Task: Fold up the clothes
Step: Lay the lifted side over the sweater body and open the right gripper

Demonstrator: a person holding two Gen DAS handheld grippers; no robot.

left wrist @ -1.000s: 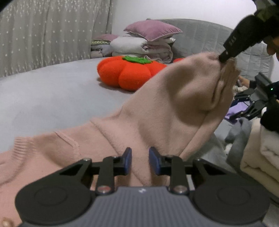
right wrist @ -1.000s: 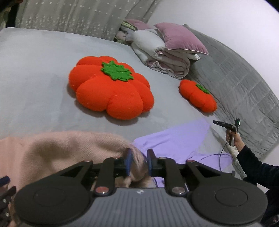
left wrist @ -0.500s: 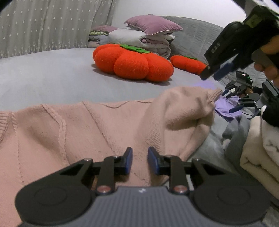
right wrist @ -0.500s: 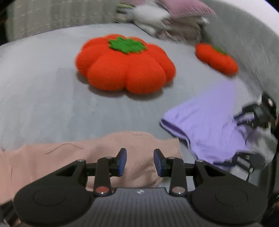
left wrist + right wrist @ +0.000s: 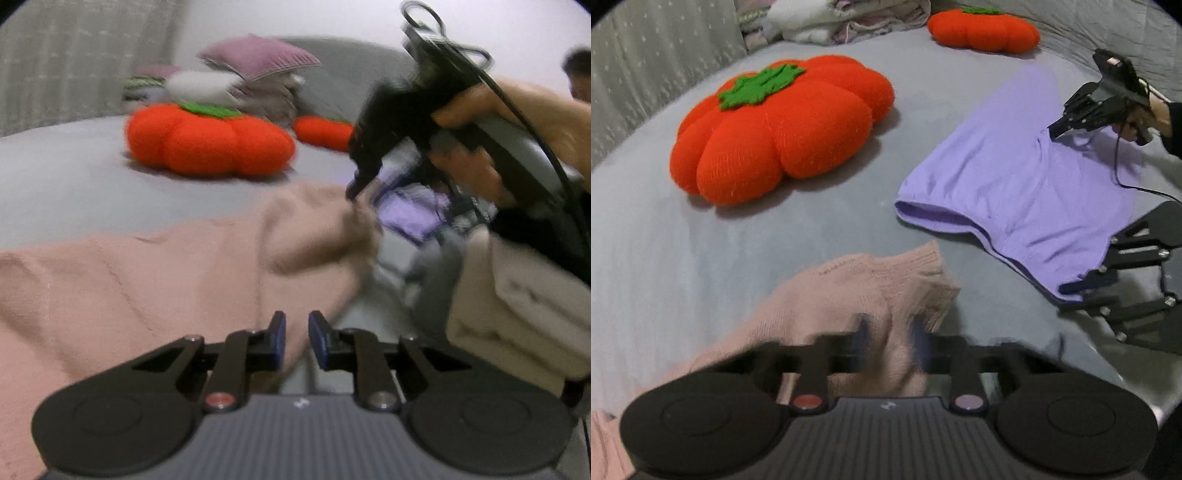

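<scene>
A pink knit sweater lies spread on the grey bed. My left gripper hovers low over its near edge with the jaws closing to a narrow gap. Pink fabric shows in that gap, but the pads do not visibly pinch it. In the right wrist view, my right gripper is blurred and shut on a bunched, ribbed end of the sweater. In the left wrist view, the right gripper pinches a raised hump of the sweater, held by a hand.
A big orange pumpkin cushion and a small one lie further back. To the right, another person's black grippers work on a purple garment. Cream folded clothes are stacked at the right; pillows are piled at the back.
The right gripper let the lifted sweater drop, came down and shut again on its ribbed end. The sweater now lies flatter. The left gripper sank a little and its gap narrowed.
</scene>
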